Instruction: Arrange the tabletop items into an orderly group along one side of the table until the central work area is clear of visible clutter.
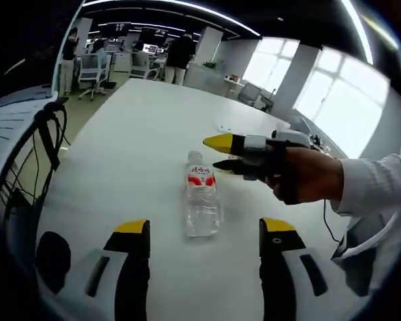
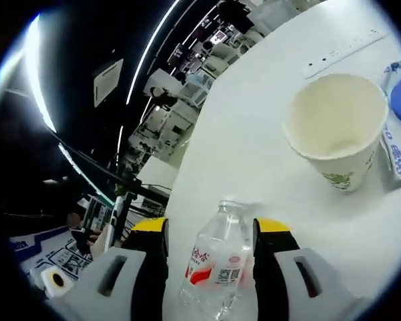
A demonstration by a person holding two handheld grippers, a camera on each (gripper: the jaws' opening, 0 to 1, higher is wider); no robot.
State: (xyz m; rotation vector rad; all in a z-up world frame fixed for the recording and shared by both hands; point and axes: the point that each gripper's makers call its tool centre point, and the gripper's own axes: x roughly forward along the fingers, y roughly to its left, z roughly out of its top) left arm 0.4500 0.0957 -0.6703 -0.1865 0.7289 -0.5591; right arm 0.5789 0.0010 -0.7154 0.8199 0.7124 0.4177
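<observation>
Bottle [image 2: 217,267] base cut off between right gripper [image 2: 210,231] fingers [image 2: 150,231].

Right gripper [image 2: 210,234] low in view, yellow-tipped jaws apart, either side of clear bottle [image 2: 217,267]. Bottle between jaws, red-white label toward camera; contact with jaws unclear. White counter [image 2: 254,147] beneath. Paper cup [image 2: 334,127] beyond, empty, open mouth toward camera. Blue-white packet [image 2: 397,134] just beside cup at right edge.
</observation>
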